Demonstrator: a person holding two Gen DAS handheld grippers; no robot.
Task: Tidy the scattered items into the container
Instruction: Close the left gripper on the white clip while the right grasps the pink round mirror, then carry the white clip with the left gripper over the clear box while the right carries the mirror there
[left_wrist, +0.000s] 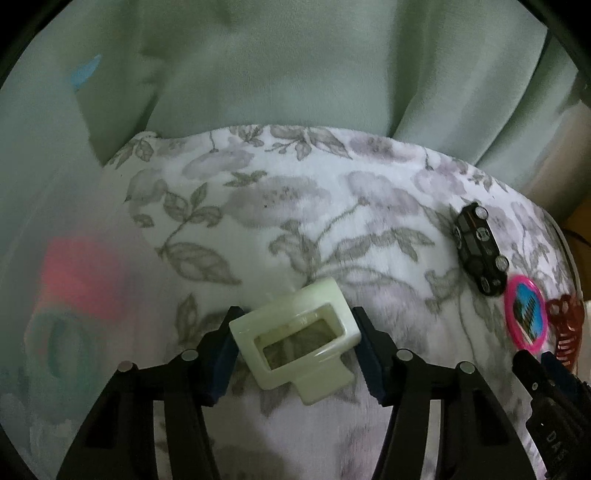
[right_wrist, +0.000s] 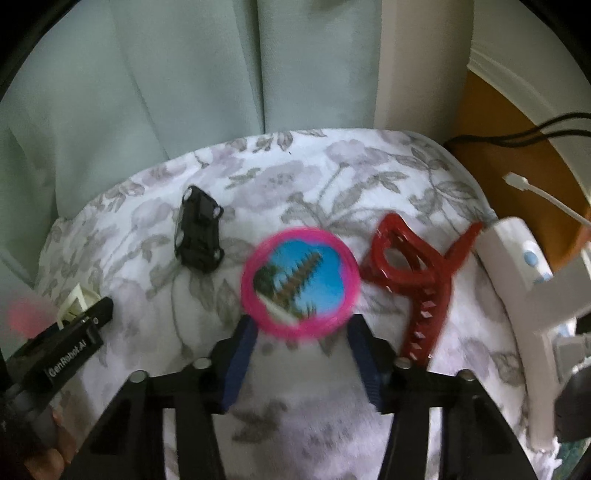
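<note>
A floral cloth (right_wrist: 332, 177) covers the surface, with a curtain (right_wrist: 184, 74) hanging behind it; on the cloth, left to right, lie a rectangular clip (left_wrist: 295, 336), a toy car (right_wrist: 199, 229), a round picture disc (right_wrist: 299, 282) and a claw hair clip (right_wrist: 413, 280) — the car farthest back. The rectangular clip sits between the left gripper (left_wrist: 295, 354) fingers; the disc lies just ahead of the right gripper (right_wrist: 301, 358), the claw clip just beside it on the right.

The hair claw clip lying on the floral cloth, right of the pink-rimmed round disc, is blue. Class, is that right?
Not quite: the hair claw clip is red, not blue. The right wrist view shows it on the floral cloth, right of the pink-rimmed round disc.
</note>
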